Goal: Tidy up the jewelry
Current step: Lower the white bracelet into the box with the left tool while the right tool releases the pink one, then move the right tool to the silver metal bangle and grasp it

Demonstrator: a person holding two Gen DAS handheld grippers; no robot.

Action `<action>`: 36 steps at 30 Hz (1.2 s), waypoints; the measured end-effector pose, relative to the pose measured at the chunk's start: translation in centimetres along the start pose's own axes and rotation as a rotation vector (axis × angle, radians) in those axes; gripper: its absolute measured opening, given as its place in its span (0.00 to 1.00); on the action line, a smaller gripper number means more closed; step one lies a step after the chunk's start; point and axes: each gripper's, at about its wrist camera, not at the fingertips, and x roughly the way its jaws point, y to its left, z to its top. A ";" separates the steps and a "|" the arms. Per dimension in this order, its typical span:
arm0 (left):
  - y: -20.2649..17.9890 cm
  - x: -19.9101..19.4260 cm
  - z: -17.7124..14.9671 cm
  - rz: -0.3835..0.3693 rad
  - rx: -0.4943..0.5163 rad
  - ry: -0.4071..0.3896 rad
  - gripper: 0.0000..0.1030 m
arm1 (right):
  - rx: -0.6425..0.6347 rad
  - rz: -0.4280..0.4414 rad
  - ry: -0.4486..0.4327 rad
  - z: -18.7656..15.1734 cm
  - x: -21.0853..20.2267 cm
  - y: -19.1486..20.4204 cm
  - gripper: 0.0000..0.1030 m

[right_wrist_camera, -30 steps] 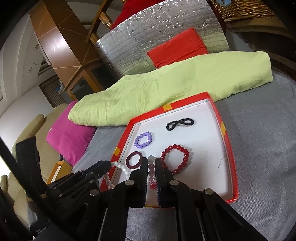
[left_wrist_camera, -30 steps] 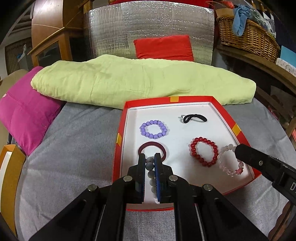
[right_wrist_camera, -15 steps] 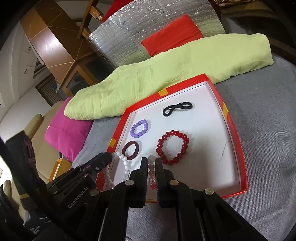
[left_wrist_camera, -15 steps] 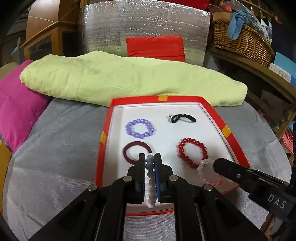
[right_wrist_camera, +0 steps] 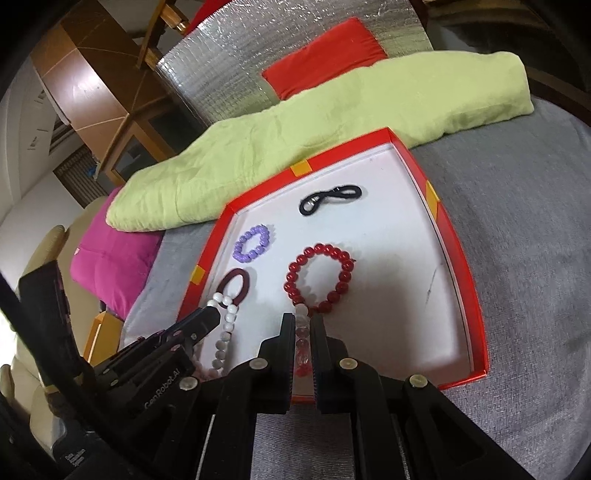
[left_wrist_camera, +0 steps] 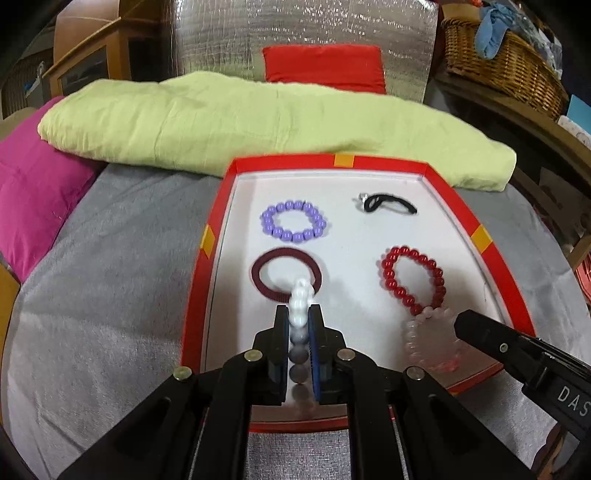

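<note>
A red tray (left_wrist_camera: 491,254) with a white floor lies on a grey cloth. In it are a purple bead bracelet (left_wrist_camera: 293,221), a black hair tie (left_wrist_camera: 388,203), a maroon ring band (left_wrist_camera: 286,273) and a red bead bracelet (left_wrist_camera: 413,280). My left gripper (left_wrist_camera: 298,317) is shut on a white and grey bead bracelet (left_wrist_camera: 301,295), held over the tray's near left part. My right gripper (right_wrist_camera: 303,325) is shut on a pale pink bead bracelet (right_wrist_camera: 302,332), which also shows in the left wrist view (left_wrist_camera: 430,343), at the tray's near right.
A lime green cushion (left_wrist_camera: 258,122) lies just behind the tray, a magenta pillow (left_wrist_camera: 33,184) to the left. A red cushion (left_wrist_camera: 325,66) leans on a silver foil panel (left_wrist_camera: 295,33). A wicker basket (left_wrist_camera: 506,62) stands on a shelf at the right.
Both grippers have drawn back toward the tray's near edge with their bracelets. The white beads now stick out past the left fingertips.
</note>
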 end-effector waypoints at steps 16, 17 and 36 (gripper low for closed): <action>1.4 -2.7 0.2 0.119 0.014 -0.062 0.55 | -0.019 -0.020 -0.045 0.6 -3.2 0.3 0.22; 1.6 -3.0 0.2 0.133 0.017 -0.071 0.56 | -0.027 -0.021 -0.057 0.6 -3.8 0.4 0.25; 2.8 -9.5 -6.3 0.191 0.102 -0.075 0.60 | -0.056 -0.011 0.061 -5.3 -10.0 -2.0 0.27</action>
